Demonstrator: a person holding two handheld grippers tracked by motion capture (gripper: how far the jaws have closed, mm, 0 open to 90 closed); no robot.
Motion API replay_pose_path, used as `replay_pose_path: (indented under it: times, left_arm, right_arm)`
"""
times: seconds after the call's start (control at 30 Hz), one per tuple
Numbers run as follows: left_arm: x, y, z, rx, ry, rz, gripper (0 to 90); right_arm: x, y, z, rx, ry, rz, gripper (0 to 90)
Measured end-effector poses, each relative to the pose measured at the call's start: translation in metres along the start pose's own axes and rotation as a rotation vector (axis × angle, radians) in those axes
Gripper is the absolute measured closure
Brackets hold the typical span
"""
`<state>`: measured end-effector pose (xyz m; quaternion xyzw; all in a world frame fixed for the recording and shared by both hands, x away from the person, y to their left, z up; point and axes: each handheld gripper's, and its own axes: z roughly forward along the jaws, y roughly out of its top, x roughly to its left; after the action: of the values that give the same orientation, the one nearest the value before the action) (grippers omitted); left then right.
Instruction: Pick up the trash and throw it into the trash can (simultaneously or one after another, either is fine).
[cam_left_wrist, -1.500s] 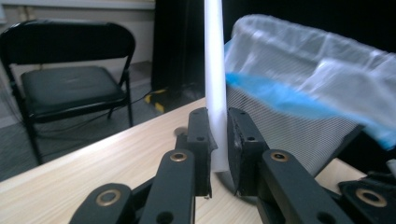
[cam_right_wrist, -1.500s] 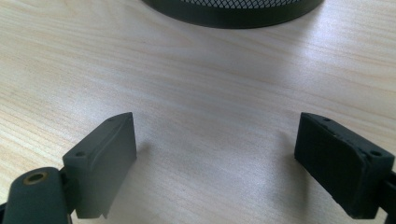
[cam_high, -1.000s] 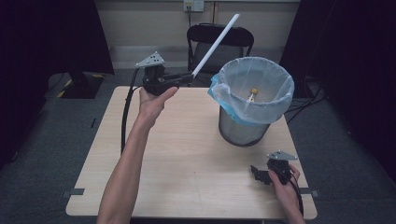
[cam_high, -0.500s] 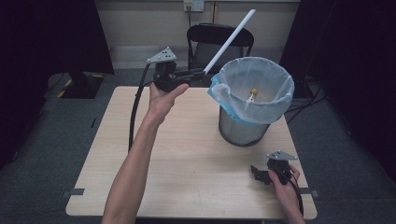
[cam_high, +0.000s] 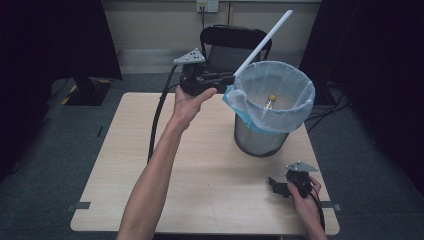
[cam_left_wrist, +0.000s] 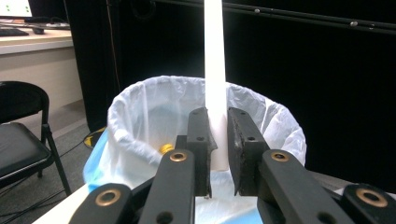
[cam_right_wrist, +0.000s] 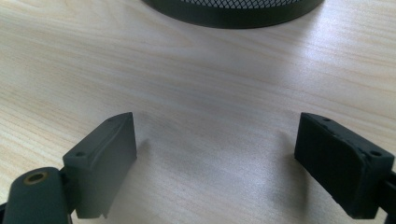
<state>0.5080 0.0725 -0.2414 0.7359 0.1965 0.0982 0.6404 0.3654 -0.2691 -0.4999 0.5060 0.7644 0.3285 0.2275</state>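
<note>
Jaws of the left gripper (cam_left_wrist: 217, 154) are clamping the low end of a long white stiff tube (cam_high: 263, 41), angling it above the lined mesh bin (cam_high: 270, 100) (light, likely slippery; a near-end hold is levering). Right gripper (cam_right_wrist: 215, 158) is resting apart on the table (cam_high: 150, 150).

A lab or office room is suggested: black curtains (cam_left_wrist: 303, 70) are hung beyond the left gripper (cam_high: 227, 79), a folding chair (cam_high: 230, 42) is set behind it, a wall socket (cam_high: 207, 6) and a monitor (cam_left_wrist: 14, 8) are seen
</note>
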Motion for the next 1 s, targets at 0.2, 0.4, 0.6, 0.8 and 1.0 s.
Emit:
replay_pose_path:
  times: [0.2,0.4,0.6,0.8,1.0]
  left_arm:
    - [-0.009,0.010,0.014,-0.004,-0.014,0.004,80.3]
    - [-0.013,0.014,0.028,0.010,-0.030,0.002,80.3]
    - [-0.017,0.023,0.044,0.028,-0.041,0.005,80.3]
    - [-0.019,0.026,0.059,0.037,-0.044,0.019,80.2]
    - [-0.018,0.019,0.074,0.094,-0.049,0.022,80.2]
  right_arm:
    - [0.000,0.000,0.000,0.000,0.000,0.000,12.1]
    - [0.000,0.000,0.000,0.000,0.000,0.000,12.0]
    - [0.000,0.000,0.000,0.000,0.000,0.000,12.0]
    - [0.000,0.000,0.000,-0.001,0.003,-0.003,11.9]
    - [-0.001,0.000,0.000,-0.001,0.004,-0.003,11.9]
